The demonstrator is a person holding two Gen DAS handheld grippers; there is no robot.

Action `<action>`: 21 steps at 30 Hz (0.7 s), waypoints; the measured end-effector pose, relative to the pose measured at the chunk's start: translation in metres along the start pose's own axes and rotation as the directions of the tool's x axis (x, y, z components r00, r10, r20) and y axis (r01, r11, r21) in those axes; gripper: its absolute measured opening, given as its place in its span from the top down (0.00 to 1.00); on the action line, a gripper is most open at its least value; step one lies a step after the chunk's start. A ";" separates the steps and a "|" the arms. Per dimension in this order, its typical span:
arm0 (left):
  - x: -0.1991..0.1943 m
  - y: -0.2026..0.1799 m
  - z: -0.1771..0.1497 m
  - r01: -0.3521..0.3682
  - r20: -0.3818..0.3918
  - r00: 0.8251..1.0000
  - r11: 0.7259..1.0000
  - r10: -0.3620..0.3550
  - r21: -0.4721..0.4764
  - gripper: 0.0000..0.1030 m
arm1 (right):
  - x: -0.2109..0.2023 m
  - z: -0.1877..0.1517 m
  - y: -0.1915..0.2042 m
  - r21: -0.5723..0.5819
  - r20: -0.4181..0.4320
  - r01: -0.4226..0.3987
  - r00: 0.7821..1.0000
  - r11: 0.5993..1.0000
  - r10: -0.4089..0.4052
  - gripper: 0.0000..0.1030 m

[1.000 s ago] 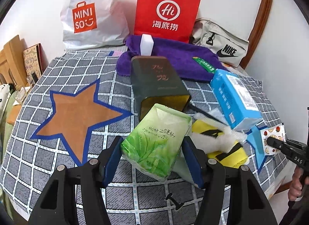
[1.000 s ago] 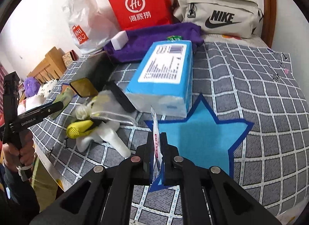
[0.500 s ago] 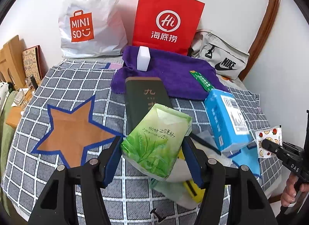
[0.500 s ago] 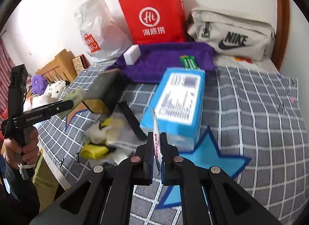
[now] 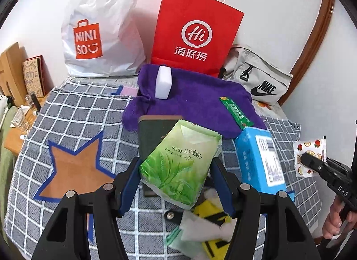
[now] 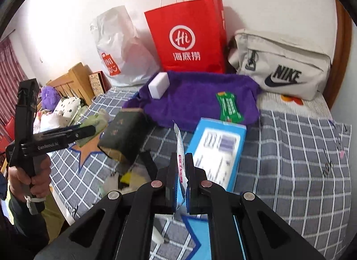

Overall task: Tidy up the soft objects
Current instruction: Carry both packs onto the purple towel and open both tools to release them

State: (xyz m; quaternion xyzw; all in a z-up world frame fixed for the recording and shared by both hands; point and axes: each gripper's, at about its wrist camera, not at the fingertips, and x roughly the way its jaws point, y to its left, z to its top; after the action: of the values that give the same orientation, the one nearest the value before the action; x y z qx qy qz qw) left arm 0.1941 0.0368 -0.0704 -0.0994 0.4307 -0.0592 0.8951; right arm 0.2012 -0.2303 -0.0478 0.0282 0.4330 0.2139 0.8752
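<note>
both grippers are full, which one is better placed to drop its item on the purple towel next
Probably the right. The right gripper is shut on a thin flat packet and faces the purple towel over low clutter. The left gripper grips the bulkier green tissue pack, with the dark tin standing in between.

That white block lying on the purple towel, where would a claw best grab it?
Take the white sponge block across its two broad flat faces, probably coming down from above. It stands on a narrow edge on the purple towel, nothing pressed against either side, so a claw should slip around it.
</note>
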 end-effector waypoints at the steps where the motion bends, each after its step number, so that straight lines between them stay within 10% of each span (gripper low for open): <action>1: 0.002 -0.001 0.002 0.001 -0.002 1.000 1.000 -0.001 -0.002 0.41 | 0.001 0.005 -0.001 -0.002 0.004 -0.001 1.000 1.000 0.001 0.94; 21: 0.080 -0.003 0.074 0.049 -0.072 0.996 0.999 -0.047 0.022 0.41 | 0.077 0.088 -0.037 0.005 -0.017 0.010 1.000 1.000 -0.010 0.94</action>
State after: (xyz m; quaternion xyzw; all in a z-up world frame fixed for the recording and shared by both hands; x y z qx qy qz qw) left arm 0.3019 0.0280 -0.0850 -0.0969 0.4592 -0.0892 0.8785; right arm 0.3233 -0.2215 -0.0586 0.0264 0.4410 0.2086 0.8725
